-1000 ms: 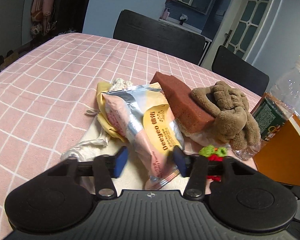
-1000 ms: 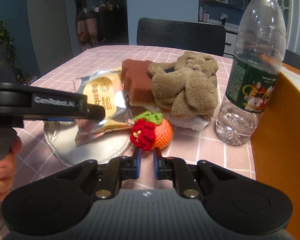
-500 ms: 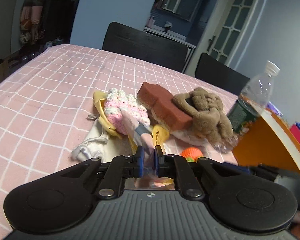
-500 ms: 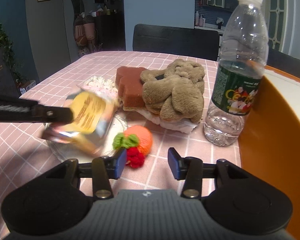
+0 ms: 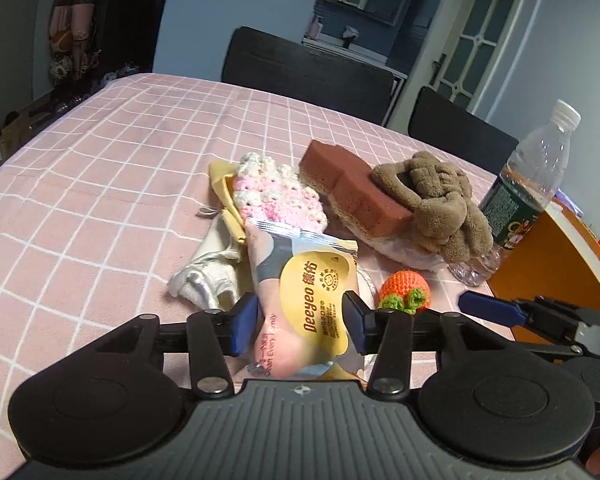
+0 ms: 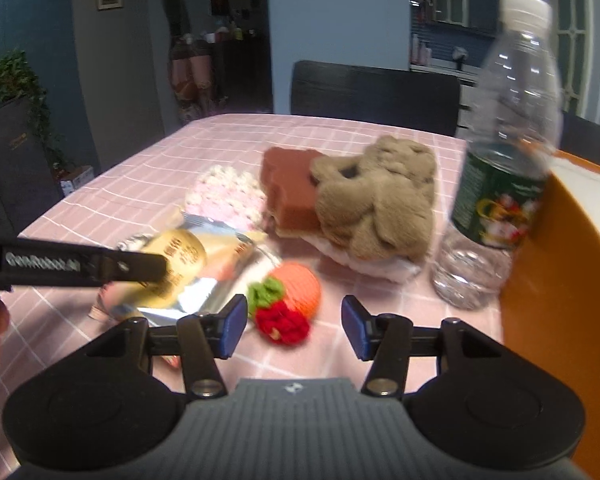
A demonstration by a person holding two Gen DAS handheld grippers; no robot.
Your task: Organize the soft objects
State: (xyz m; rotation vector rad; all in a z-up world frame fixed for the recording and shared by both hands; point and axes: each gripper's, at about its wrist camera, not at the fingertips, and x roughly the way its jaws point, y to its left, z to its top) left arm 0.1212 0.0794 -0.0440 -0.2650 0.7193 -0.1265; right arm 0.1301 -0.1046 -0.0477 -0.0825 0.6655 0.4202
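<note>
I see a tabletop (image 5: 100, 168) under a pink cloth with a white grid, with soft things gathered toward its right edge. My left claw (image 5: 298, 326) has just been opening; its blue pads stand on either side of a pink and yellow foil pack of wipes (image 5: 300, 292), and I cannot tell whether they press on it. My right claw (image 6: 294, 326) has also just been opening and stands released, with nothing between its pads; a small crocheted orange fruit with green leaves and a red flower (image 6: 290, 294) lies on the cloth just beyond it. Farther from me, a pink and white crocheted piece (image 5: 274, 194) rests on a pale yellow cloth (image 5: 224, 188), with a crumpled white cloth (image 5: 208, 276) beside it. To the right, a brown plush toy (image 5: 436, 204) drapes over a reddish-brown rectangular sponge (image 5: 352, 192). A clear plastic water bottle with a green label (image 6: 504, 152) stands upright just beside an orange container (image 6: 556, 248) at the right edge.
</note>
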